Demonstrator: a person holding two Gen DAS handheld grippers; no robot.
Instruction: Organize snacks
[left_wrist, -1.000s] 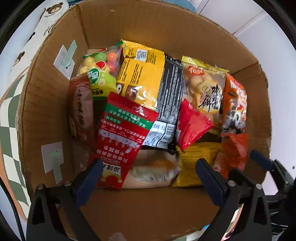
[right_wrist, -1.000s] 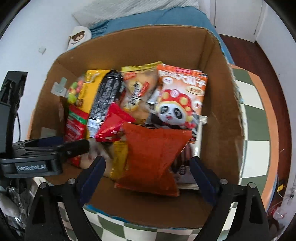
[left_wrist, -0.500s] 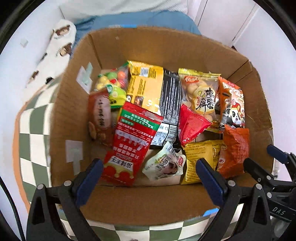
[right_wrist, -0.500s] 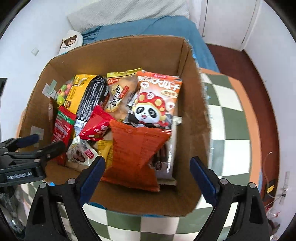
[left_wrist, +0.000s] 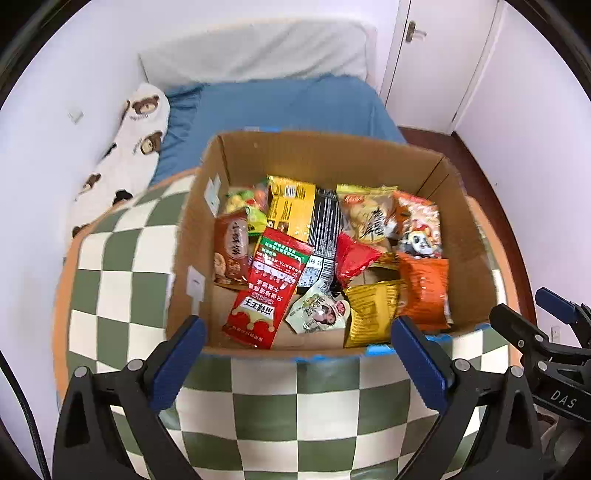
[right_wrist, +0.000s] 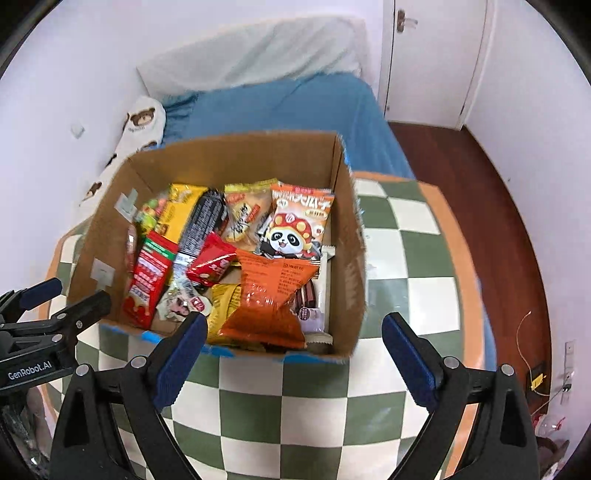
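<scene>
A cardboard box (left_wrist: 476, 258) sits on a round table (left_wrist: 122, 273) covered in green and white checks, with a blue bed (left_wrist: 280, 107) behind it. The box is open at the top and holds all the snacks in sight, packed close so they prop each other up. Along the far wall stand a yellow pack (left_wrist: 291, 206), a black pack (left_wrist: 325, 225), a pale biscuit bag (left_wrist: 365, 218) and a panda bag (right_wrist: 299, 225), leaning back so their fronts face up. Nearer the front lie a tall red pack (left_wrist: 269, 291), a small red pouch (left_wrist: 354, 254), a small white pouch (left_wrist: 319, 310), a yellow bag (left_wrist: 373, 310) and an orange bag (right_wrist: 269, 295), the last resting on top of others at the right. The left gripper (left_wrist: 295, 354) hangs above the near rim, jaws spread wide and empty. The right gripper (right_wrist: 291, 350) hangs above the same edge, also spread wide and holding nothing. Both are outside the box and touch no snack, which suggests either packing is done or the next item is yet to be chosen. No loose snack shows on the table.
</scene>
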